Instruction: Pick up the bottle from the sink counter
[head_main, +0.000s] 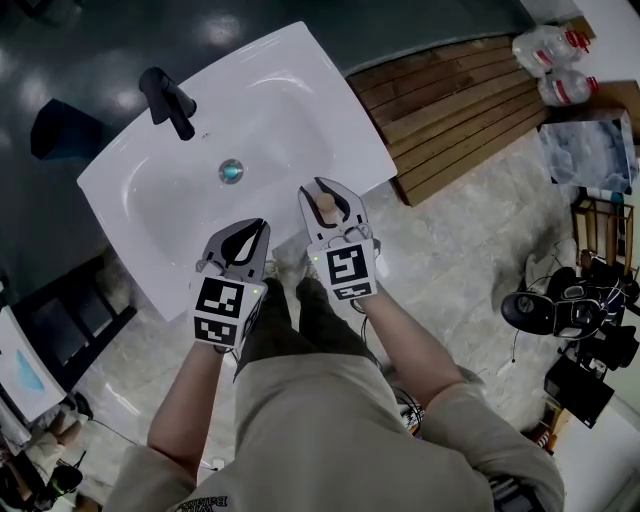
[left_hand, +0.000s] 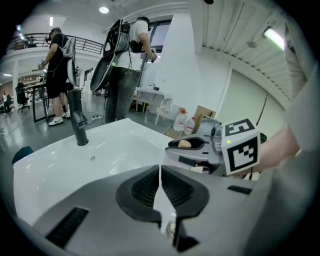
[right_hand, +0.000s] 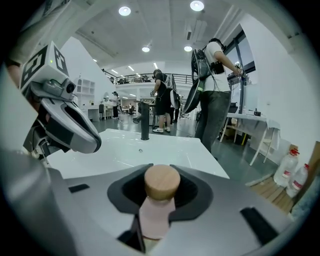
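Your right tool (head_main: 325, 195) is gripping a pink bottle (right_hand: 161, 184) with a wooden cap between its jaws, at the front edge of the white sink (head_main: 290, 90) surface. Your left tool (head_main: 258, 232) is hovering just beside it, jaws pressed together, holding nothing.

White sink counter (head_main: 300, 80) bearing a black faucet (head_main: 168, 100) far left and a round drain (head_main: 231, 171) mid-basin.

floor (head_main: 70, 60): dark glossy grey, pale tiles (head_main: 470, 240) alongside
platform (head_main: 450, 100): slatted wood, two plastic jugs (head_main: 548, 48) at its end
ceiling: round lights (right_hand: 196, 5)
furniture: white table (right_hand: 247, 119) under tall window (right_hand: 246, 47)
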